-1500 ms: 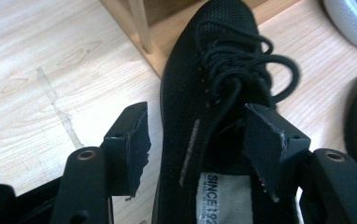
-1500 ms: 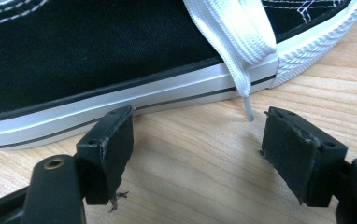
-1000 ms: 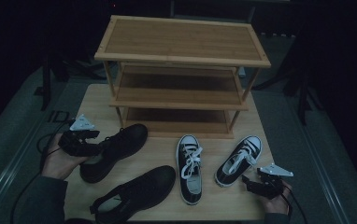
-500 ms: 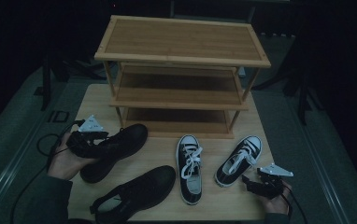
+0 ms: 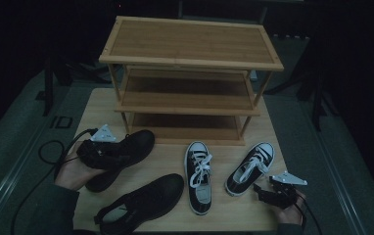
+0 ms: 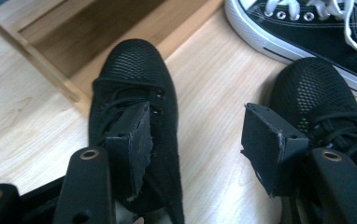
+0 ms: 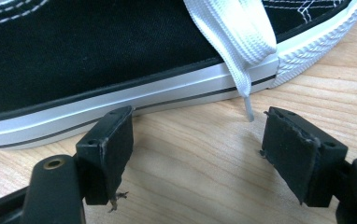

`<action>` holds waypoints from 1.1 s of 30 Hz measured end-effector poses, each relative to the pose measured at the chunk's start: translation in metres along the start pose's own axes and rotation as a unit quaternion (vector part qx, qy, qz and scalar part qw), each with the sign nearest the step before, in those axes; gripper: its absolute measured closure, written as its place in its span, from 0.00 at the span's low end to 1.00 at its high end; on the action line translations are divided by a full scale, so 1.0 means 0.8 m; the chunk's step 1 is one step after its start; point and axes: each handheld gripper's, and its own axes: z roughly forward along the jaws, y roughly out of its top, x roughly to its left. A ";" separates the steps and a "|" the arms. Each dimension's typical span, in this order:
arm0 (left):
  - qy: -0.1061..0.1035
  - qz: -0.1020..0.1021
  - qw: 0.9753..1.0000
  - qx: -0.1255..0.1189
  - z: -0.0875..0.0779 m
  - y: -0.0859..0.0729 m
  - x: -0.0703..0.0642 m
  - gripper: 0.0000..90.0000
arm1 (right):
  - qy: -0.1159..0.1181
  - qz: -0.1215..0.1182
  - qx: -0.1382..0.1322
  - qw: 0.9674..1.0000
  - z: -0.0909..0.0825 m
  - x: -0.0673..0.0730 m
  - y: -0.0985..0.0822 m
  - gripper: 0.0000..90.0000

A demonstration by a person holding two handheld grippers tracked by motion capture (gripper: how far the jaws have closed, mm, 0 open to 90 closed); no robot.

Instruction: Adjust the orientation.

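Observation:
Two black mesh shoes lie at the left of the wooden table (image 5: 94,105): a farther one (image 5: 138,142) and a nearer one (image 5: 148,196). My left gripper (image 5: 116,155) hovers over the farther shoe's laces, pointing toward its toe. Its jaws stand open in the left gripper view (image 6: 197,144); one pad overlaps the laces of that shoe (image 6: 134,88), and the other hangs beside the nearer shoe (image 6: 317,98). Two black-and-white sneakers lie at the right, one (image 5: 198,176) in the middle and one (image 5: 251,166) angled. My right gripper (image 5: 259,190) sits open (image 7: 197,154) just short of the angled sneaker's white sole (image 7: 97,116).
A three-tier bamboo shoe rack (image 5: 190,49) stands at the back of the table, its shelves bare. A white lace end (image 7: 246,100) dangles off the sneaker toward my right jaws. Cables trail off the table's left edge (image 5: 53,147). Dark floor surrounds the table.
My left gripper has slid right, from beside the farther black shoe's heel to over its laces. The right gripper and all shoes have stayed put.

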 end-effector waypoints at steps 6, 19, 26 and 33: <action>-0.010 0.014 1.000 0.009 0.002 0.001 -0.006 0.48 | 0.000 -0.001 0.000 1.000 0.000 0.000 0.000 0.27; -0.040 0.040 0.998 0.022 0.002 0.003 -0.019 0.50 | 0.000 -0.002 0.000 1.000 0.000 0.000 0.000 0.27; -0.056 0.048 0.997 0.026 0.004 0.001 -0.024 0.52 | 0.000 -0.002 0.000 1.000 0.000 0.000 0.000 0.27; -0.069 0.060 0.995 0.034 0.008 0.003 -0.031 0.52 | 0.000 -0.001 0.000 1.000 0.000 0.000 0.000 0.27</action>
